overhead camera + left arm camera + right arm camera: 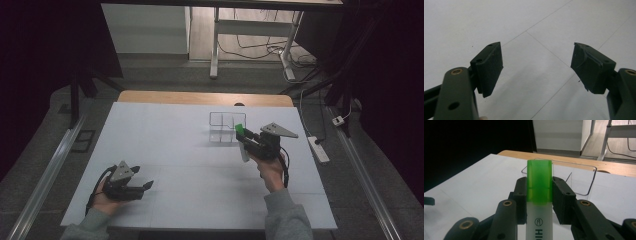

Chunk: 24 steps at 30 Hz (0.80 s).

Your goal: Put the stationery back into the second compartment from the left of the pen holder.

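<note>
A highlighter (539, 195) with a green cap and a pale translucent body stands upright between the jaws of my right gripper (539, 195), which is shut on it. In the high view that gripper (244, 138) holds the highlighter (241, 140) just right of a clear plastic box (222, 127), cap up, at about the box's rim height. The clear box (574, 177) lies right behind the cap in the right gripper view. My left gripper (145, 186) rests low at the table's front left, open and holding nothing; its pads (489, 67) stand wide apart over bare white surface.
The white table sheet (170, 150) has a wooden edge (200, 97) at the back. A power strip (318, 148) and cables lie on the floor to the right. A desk frame (215, 50) stands beyond the table.
</note>
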Motion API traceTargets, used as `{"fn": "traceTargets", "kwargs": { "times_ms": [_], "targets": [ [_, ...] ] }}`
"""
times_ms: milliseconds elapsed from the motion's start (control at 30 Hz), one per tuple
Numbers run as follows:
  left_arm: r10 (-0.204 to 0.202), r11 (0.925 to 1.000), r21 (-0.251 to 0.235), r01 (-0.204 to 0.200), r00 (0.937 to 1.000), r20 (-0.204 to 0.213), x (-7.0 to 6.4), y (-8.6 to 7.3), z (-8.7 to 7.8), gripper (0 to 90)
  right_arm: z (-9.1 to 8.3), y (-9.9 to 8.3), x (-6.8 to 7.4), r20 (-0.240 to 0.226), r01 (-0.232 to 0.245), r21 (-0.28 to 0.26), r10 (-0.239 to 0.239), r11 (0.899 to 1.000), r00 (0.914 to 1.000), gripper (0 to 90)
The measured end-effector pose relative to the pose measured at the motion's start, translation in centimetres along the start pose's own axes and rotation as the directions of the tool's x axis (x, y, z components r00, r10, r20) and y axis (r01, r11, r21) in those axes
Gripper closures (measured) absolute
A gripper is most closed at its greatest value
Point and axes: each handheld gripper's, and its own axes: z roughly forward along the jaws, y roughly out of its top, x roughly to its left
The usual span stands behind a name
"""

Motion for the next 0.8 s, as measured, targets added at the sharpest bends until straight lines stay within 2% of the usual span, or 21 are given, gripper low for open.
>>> {"fn": "traceTargets", "kwargs": {
  "times_ms": [367, 800],
  "targets": [
    [0.001, 1.0, 0.0, -0.001, 1.0, 0.003, 0.0, 0.0, 0.0, 25.4, 0.9, 1.5, -0.5, 0.008, -0.006, -0.034, 0.006, 0.999, 1.0, 66.5],
    [0.008, 0.9999, 0.013, -0.008, 1.0, 0.002, 0.1, 0.0, 0.2, 25.4, 2.8, 2.1, -1.0, 0.014, -0.015, -0.041, 0.016, 0.999, 0.9998, 66.4]
  ]
}}
